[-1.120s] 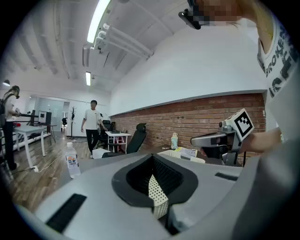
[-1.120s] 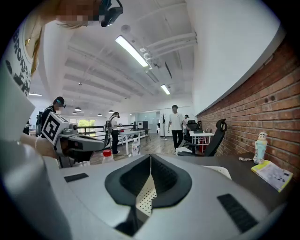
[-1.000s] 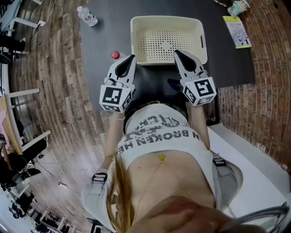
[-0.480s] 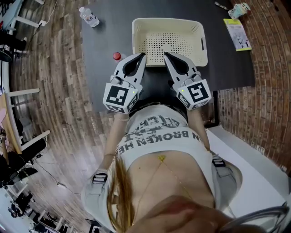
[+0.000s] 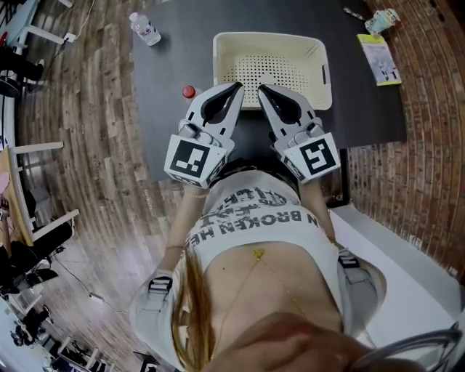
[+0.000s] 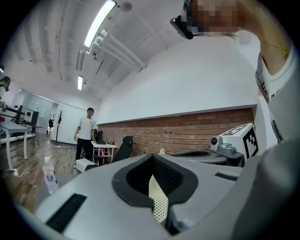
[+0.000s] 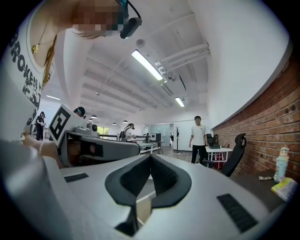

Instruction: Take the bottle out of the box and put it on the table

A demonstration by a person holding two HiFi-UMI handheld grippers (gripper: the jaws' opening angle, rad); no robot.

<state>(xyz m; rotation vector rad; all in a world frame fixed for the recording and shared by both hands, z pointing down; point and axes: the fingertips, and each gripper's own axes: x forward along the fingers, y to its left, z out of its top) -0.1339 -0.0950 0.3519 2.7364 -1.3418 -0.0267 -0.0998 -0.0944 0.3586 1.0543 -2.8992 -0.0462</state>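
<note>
The cream perforated box [image 5: 270, 67] stands on the dark table [image 5: 363, 109], and it looks empty. A red-capped bottle [image 5: 188, 92] stands on the table left of the box, mostly hidden behind my left gripper [image 5: 237, 89]. That gripper is shut and holds nothing, its tips over the box's near rim. My right gripper [image 5: 262, 90] is beside it, jaws together and empty. In the left gripper view, the left gripper [image 6: 151, 159] points level, with a strip of the box [image 6: 158, 201] seen past its pads. The right gripper [image 7: 150, 157] also points level.
A clear water bottle [image 5: 143, 27] stands at the table's far left corner, also visible in the left gripper view [image 6: 49, 174]. A yellow booklet [image 5: 379, 54] and a small figurine [image 5: 381, 16] sit at the far right. A person [image 7: 198, 136] stands in the room beyond.
Both grippers have risen and swung inward, so their tips now sit close together at the box's near rim. The red-capped bottle shows more beside the left gripper.
</note>
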